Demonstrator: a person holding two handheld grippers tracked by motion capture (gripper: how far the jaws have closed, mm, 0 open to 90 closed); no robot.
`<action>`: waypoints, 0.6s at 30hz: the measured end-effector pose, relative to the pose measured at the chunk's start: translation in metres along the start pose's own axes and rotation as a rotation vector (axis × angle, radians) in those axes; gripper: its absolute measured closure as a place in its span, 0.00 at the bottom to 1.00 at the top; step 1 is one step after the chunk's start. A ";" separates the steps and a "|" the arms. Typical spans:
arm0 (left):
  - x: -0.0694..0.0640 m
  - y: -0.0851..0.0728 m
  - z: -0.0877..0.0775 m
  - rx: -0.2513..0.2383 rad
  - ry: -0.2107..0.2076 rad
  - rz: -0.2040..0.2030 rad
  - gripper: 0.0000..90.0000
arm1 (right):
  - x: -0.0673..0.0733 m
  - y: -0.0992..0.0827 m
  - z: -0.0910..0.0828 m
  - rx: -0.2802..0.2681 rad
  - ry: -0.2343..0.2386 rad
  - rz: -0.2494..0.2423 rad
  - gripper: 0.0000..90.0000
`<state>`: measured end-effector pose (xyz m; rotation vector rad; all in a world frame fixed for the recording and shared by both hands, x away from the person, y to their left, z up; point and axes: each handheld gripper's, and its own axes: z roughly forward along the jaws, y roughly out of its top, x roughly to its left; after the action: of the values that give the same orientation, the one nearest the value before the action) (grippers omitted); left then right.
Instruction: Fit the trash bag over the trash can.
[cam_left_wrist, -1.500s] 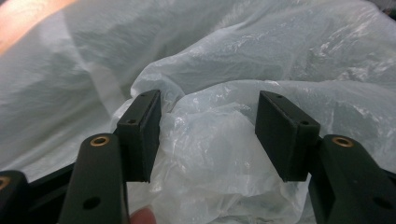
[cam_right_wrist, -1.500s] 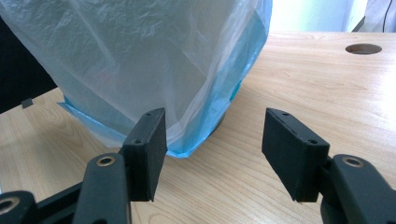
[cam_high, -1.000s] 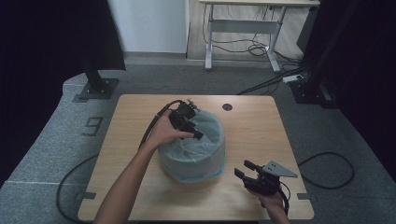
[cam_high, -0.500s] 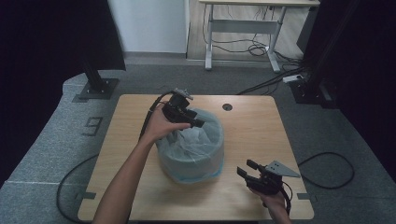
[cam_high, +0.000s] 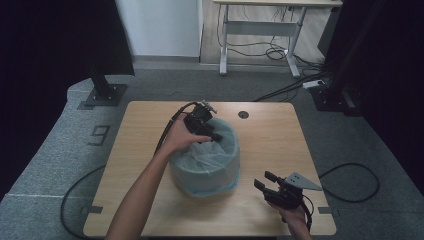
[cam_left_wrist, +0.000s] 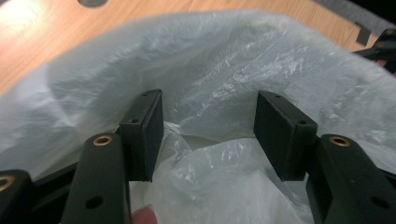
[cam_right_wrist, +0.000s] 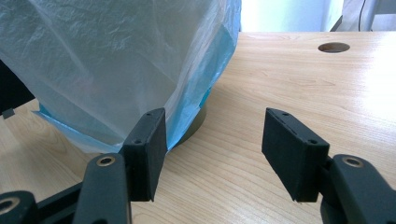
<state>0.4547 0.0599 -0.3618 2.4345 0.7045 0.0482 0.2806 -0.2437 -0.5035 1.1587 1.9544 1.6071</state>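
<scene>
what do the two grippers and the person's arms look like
Both the left gripper and the right gripper are black with two flat rectangular jaws and brass-coloured pivot pins. The right carries a grey three-cornered plate; a black cable trails from the left. Forearms are bare, without sleeves.

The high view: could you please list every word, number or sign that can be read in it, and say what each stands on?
"9": a single pale digit on the grey floor mat, left of the wooden table.
No writing can be read on the plastic bag or on the grippers.

A white desk (cam_high: 260, 20) with tangled cables (cam_high: 277, 50) stands on grey carpet (cam_high: 60, 150) beyond the table.
</scene>
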 end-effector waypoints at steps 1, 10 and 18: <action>-0.001 0.001 0.001 0.005 0.003 0.005 0.47 | 0.000 0.000 0.000 0.001 0.000 0.000 0.44; -0.008 0.001 -0.017 -0.084 0.006 0.009 0.47 | -0.001 0.000 -0.003 -0.005 -0.003 0.005 0.44; -0.020 -0.015 -0.054 -0.141 0.009 0.032 0.47 | -0.001 0.001 -0.003 -0.008 -0.004 0.007 0.44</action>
<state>0.4205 0.0893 -0.3235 2.3117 0.6442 0.1176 0.2790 -0.2465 -0.5019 1.1655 1.9418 1.6135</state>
